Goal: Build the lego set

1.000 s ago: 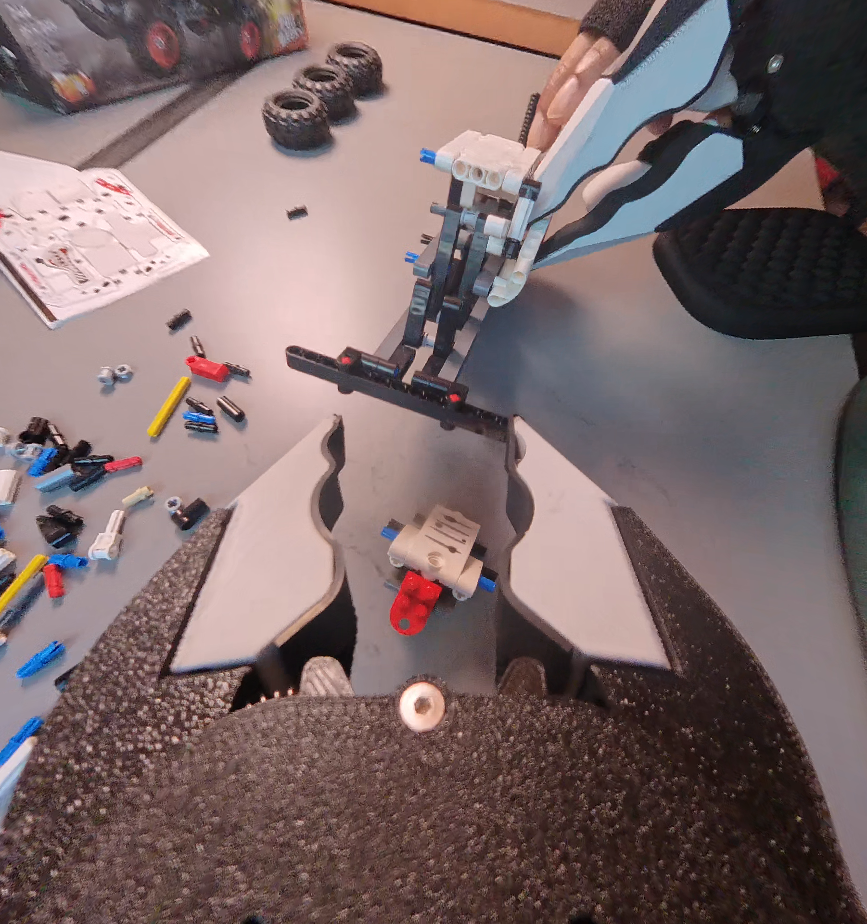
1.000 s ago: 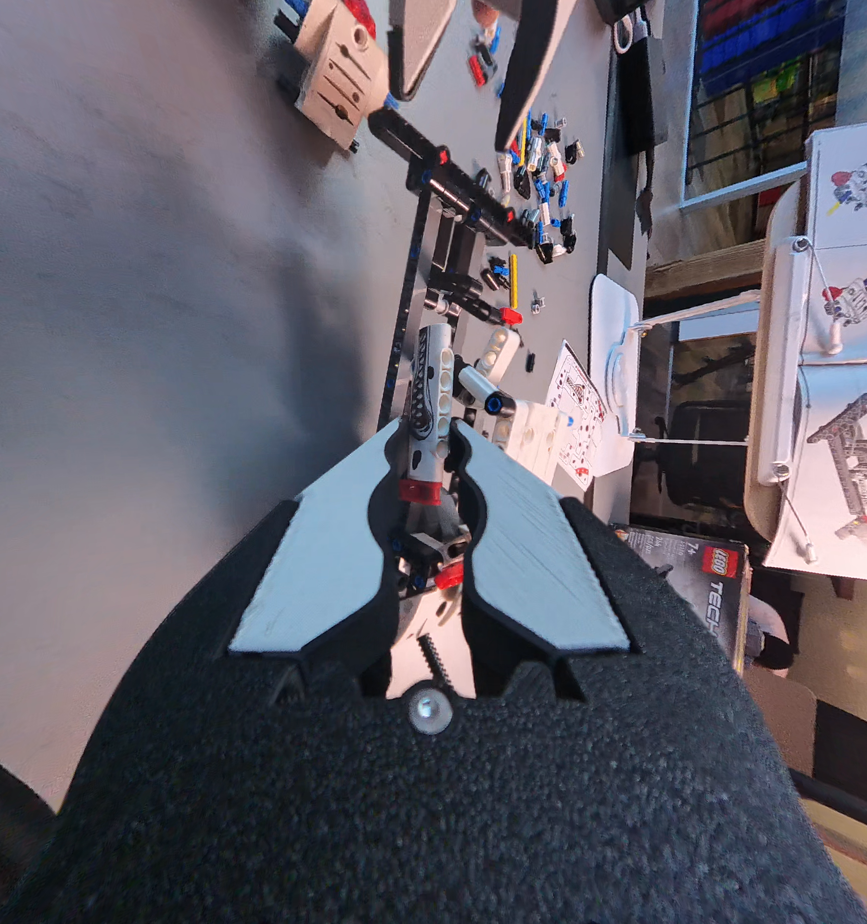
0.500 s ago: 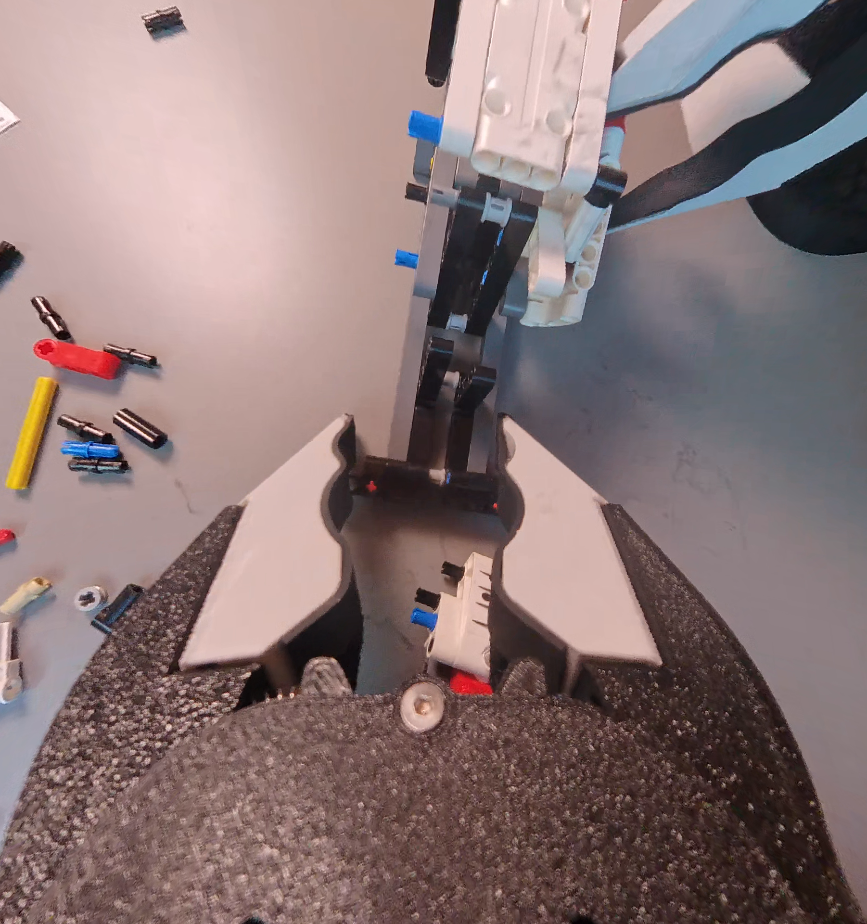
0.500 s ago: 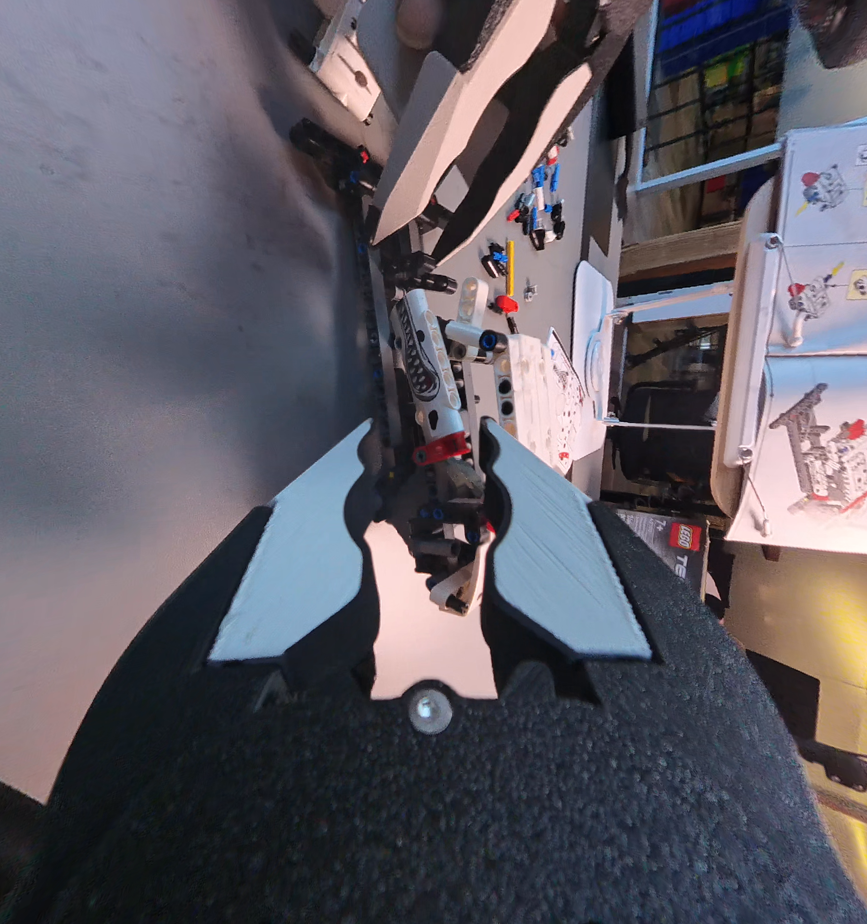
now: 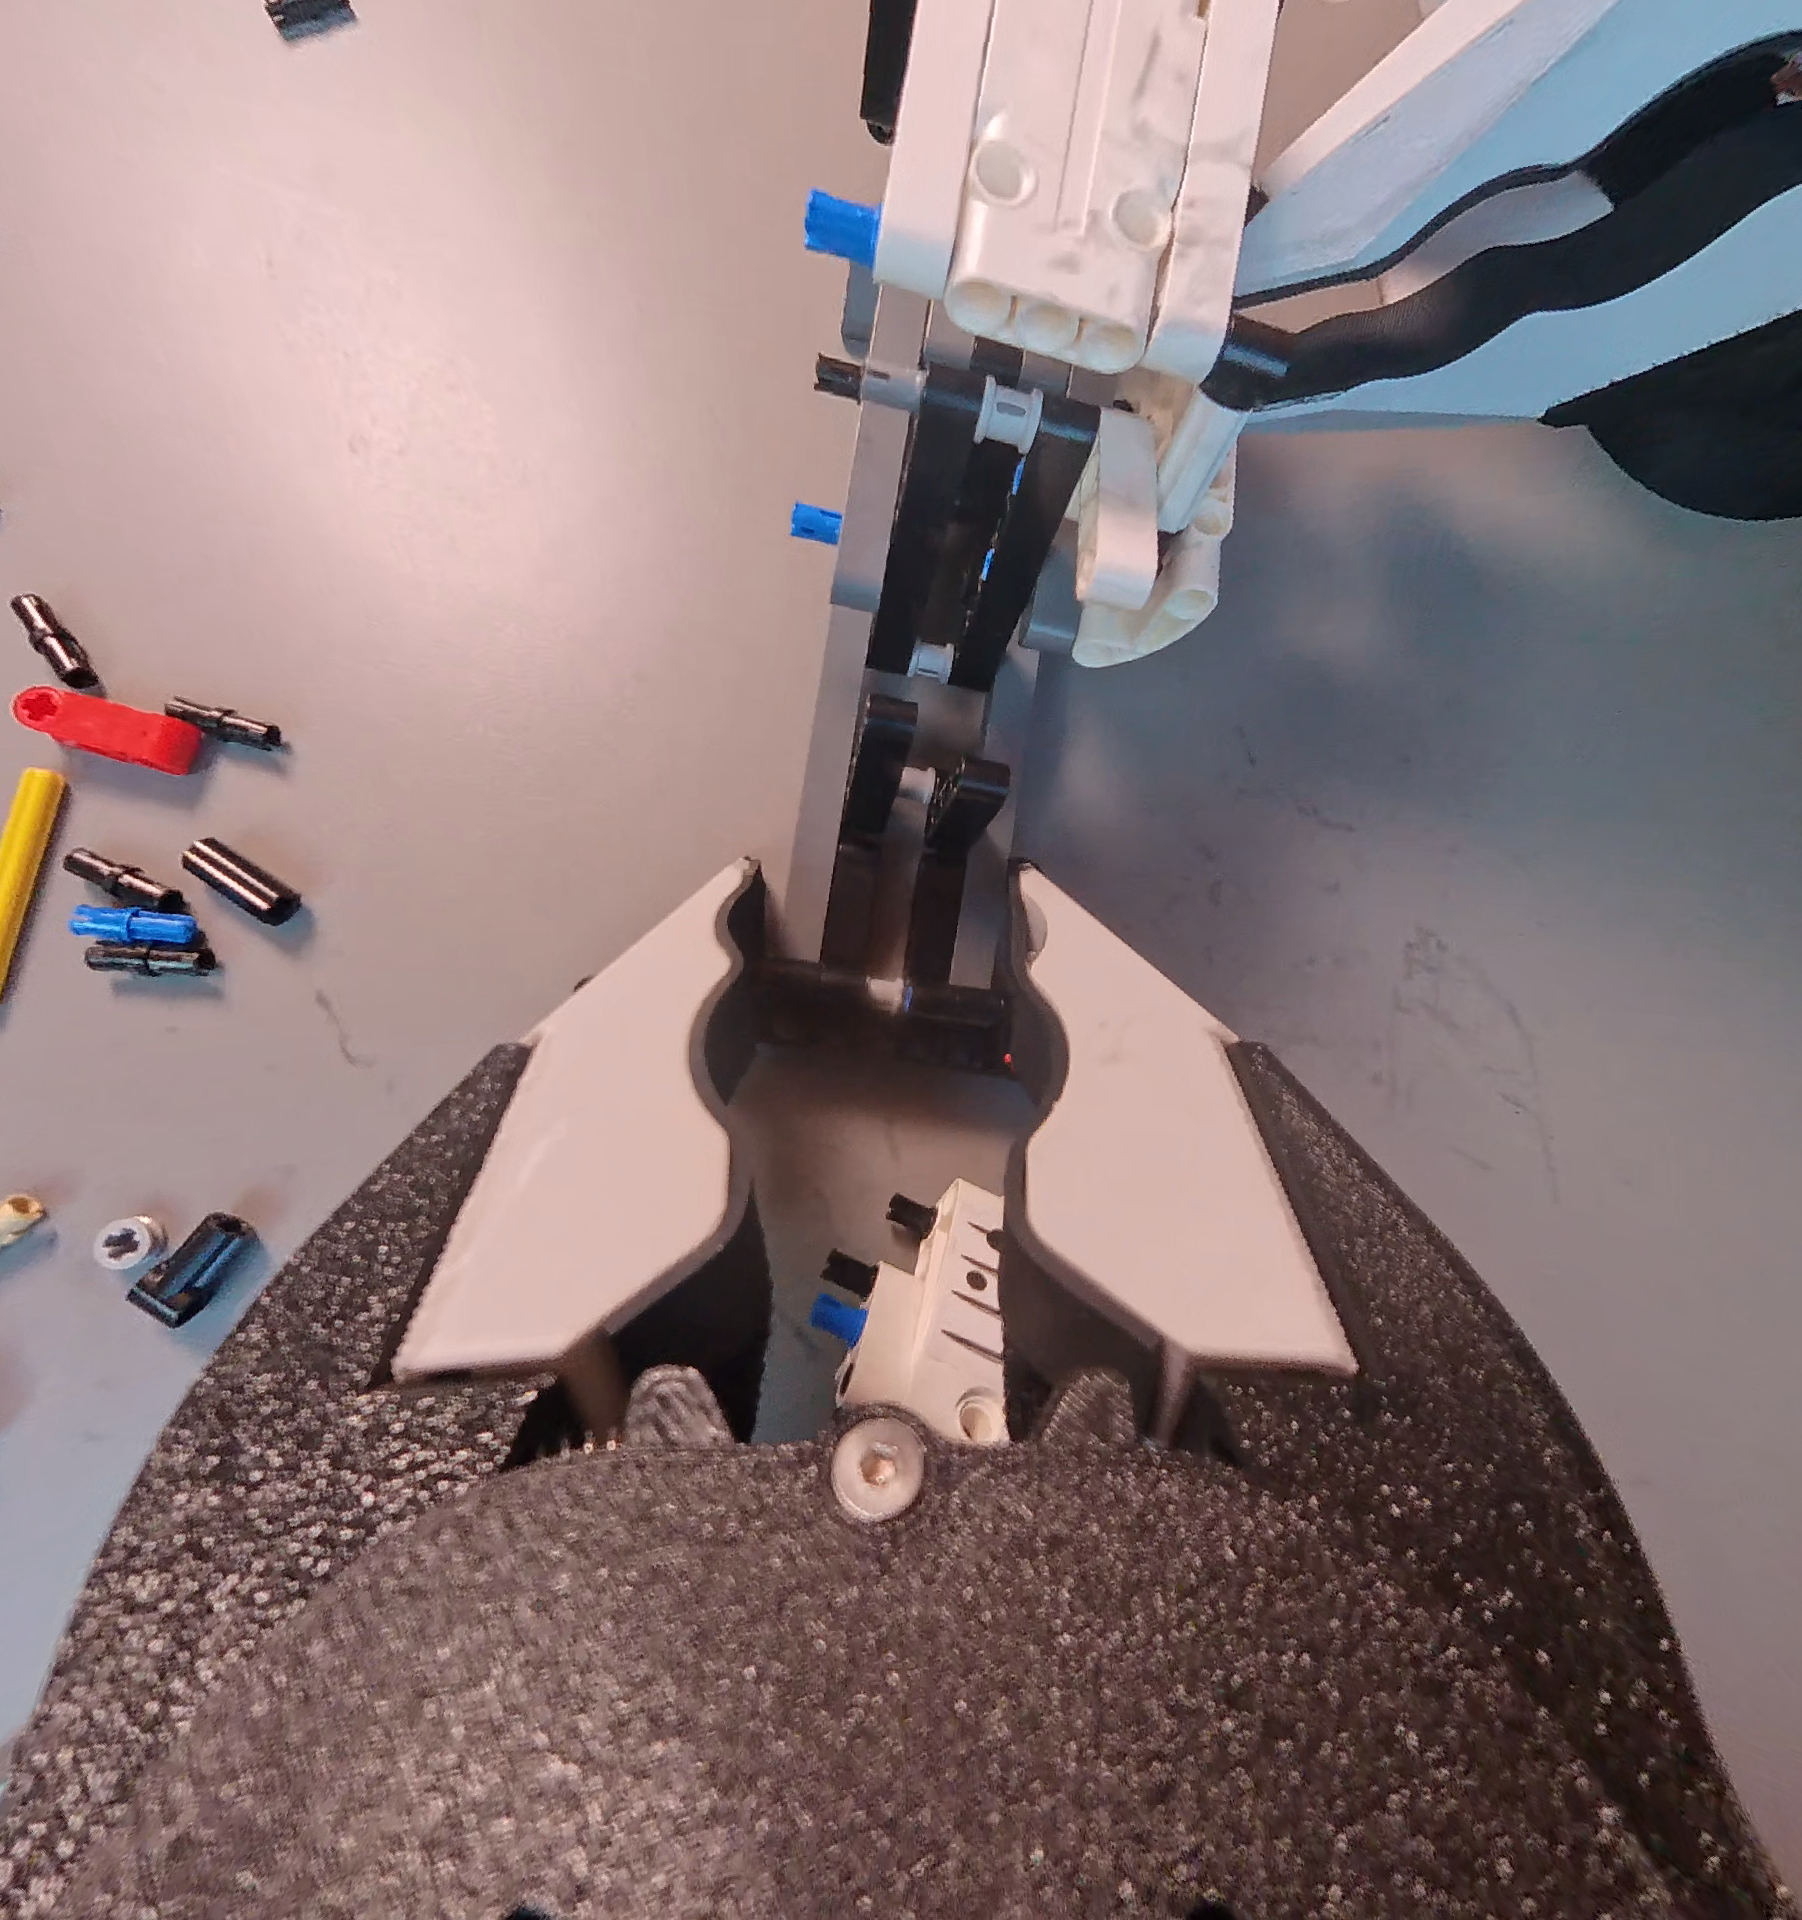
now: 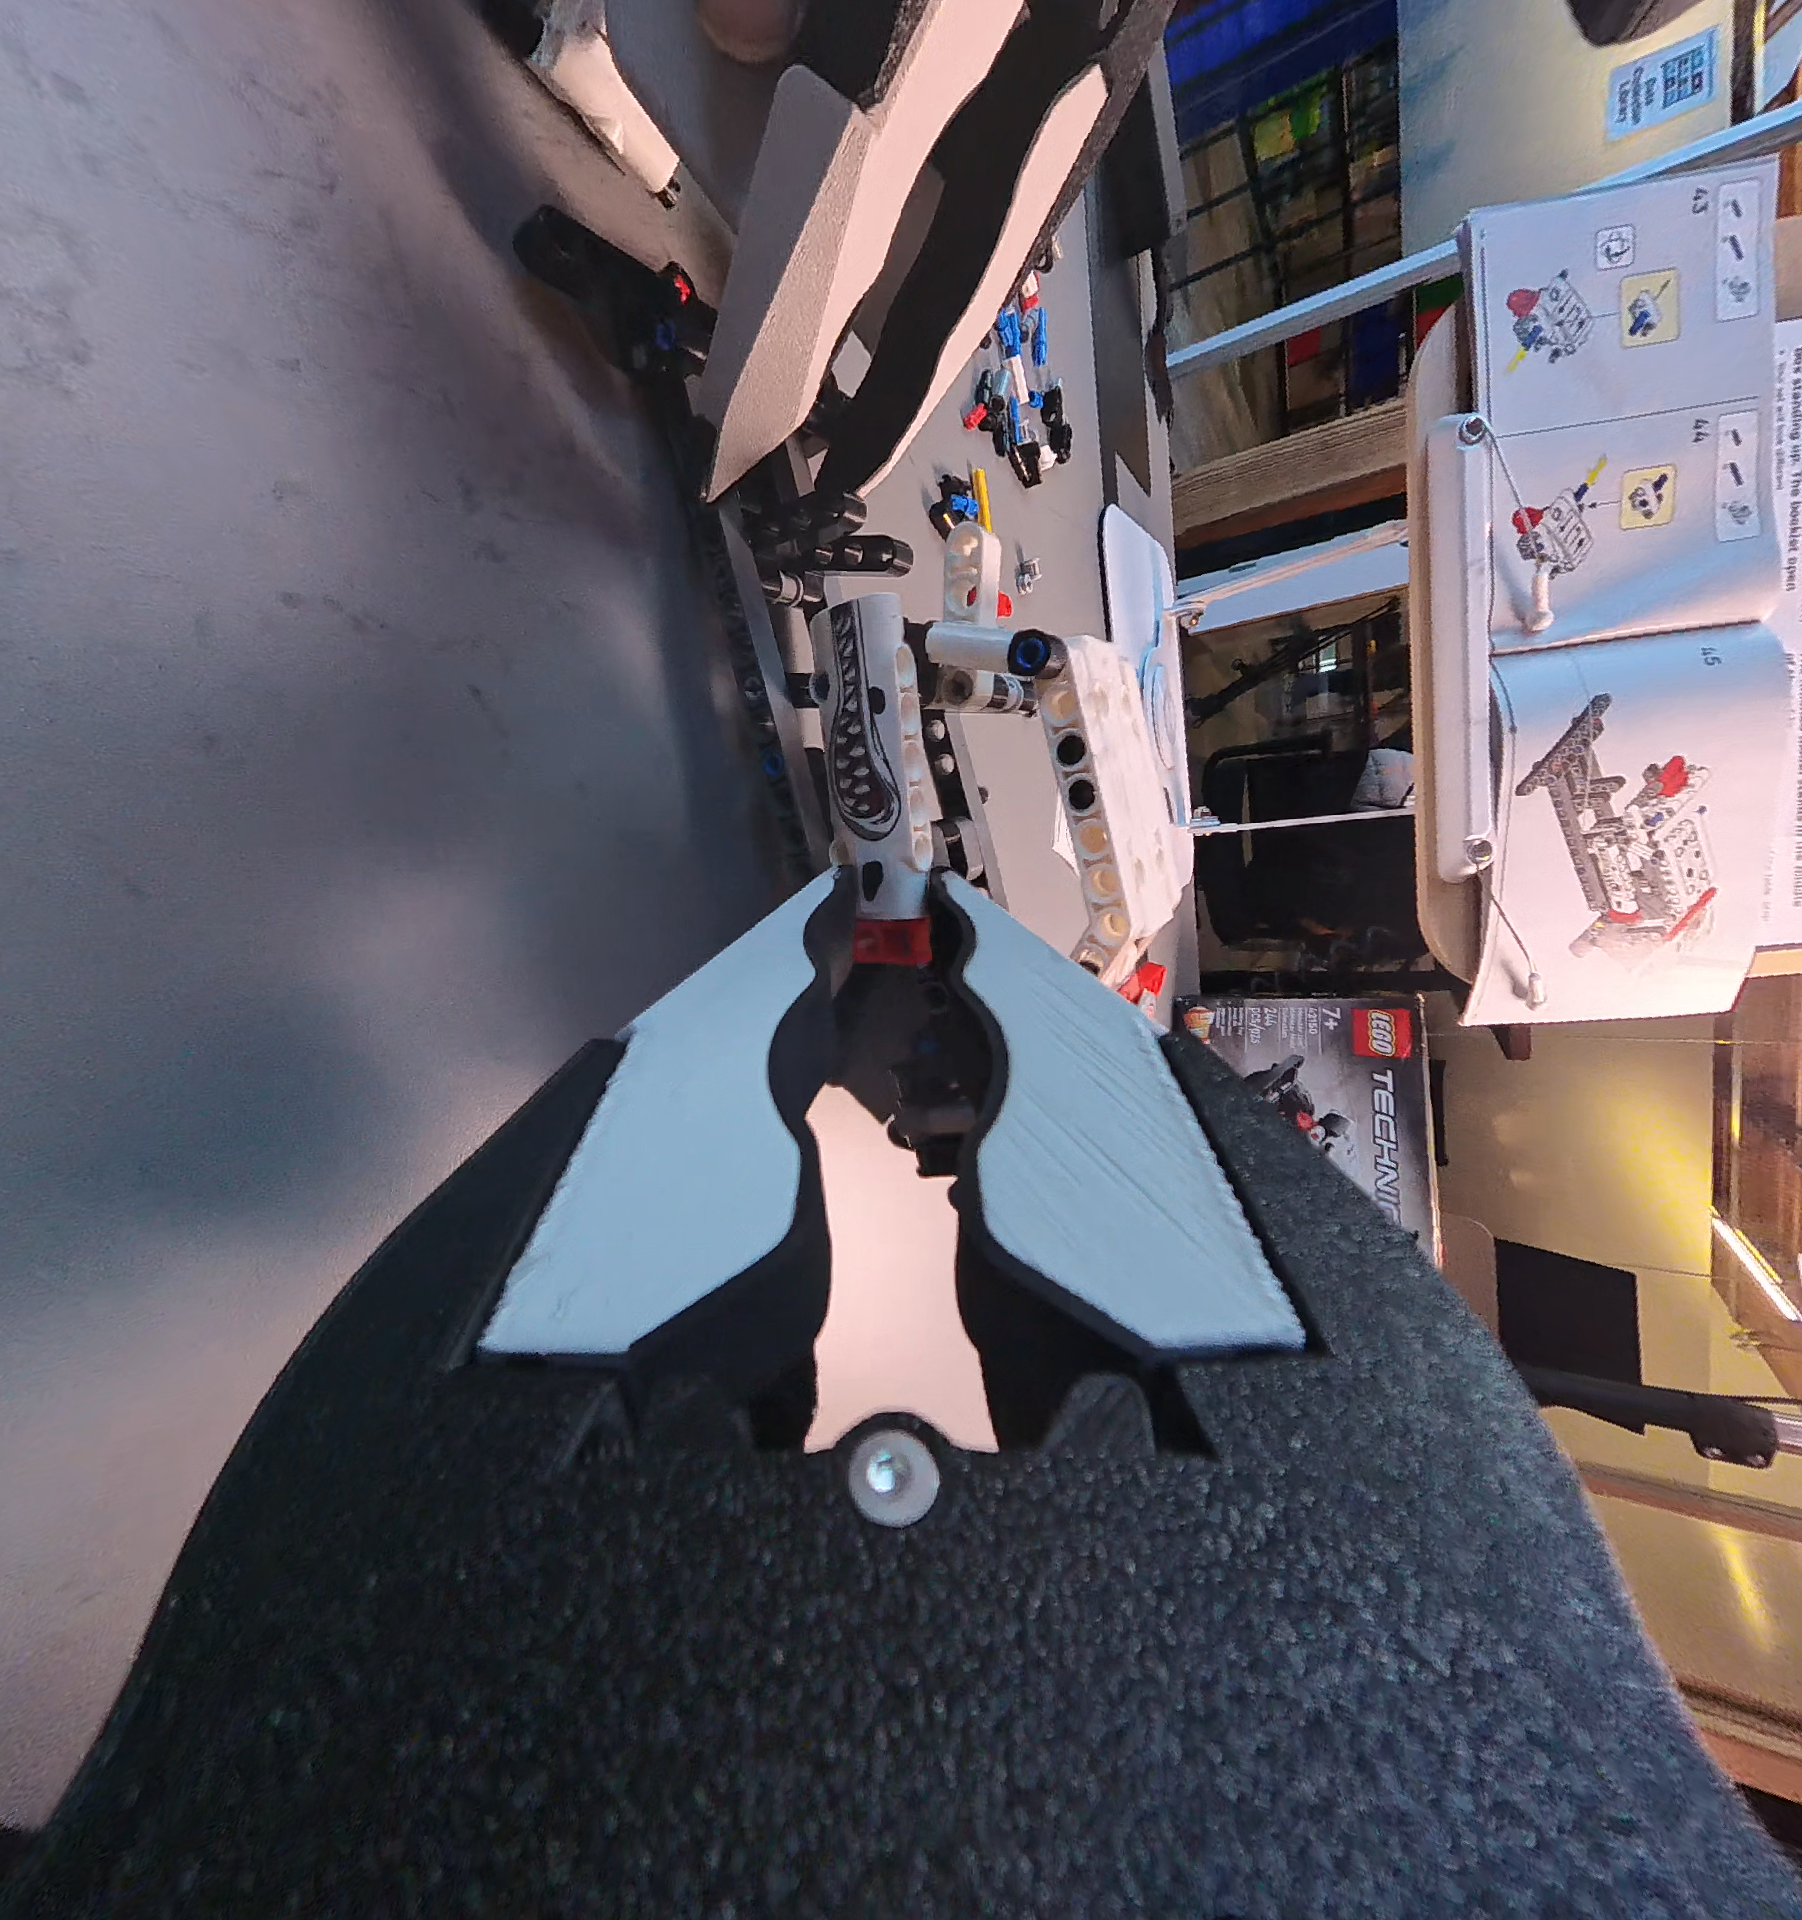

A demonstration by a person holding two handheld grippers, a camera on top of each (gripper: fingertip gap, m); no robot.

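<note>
A partly built lego chassis of grey, black and white beams is held off the grey table. My right gripper is shut on its white and red end; it also shows at the top right of the left wrist view. My left gripper straddles the other end, its jaws closed in against the frame sides at the black cross beam. A small white sub-assembly with blue and black pins lies on the table under the left gripper.
Loose pins and beams lie at the left, among them a red beam and a yellow axle. An open instruction booklet on a stand and the set's box are beyond the parts. My hands' fingertips stand some 10 centimeters from each other. My left tips are roughly 12 centimeters from the yellow axle.
My left gripper has moved forward from the small white sub-assembly to the chassis end, and its jaws have narrowed around it. The right gripper has turned the chassis in line with the left gripper.
</note>
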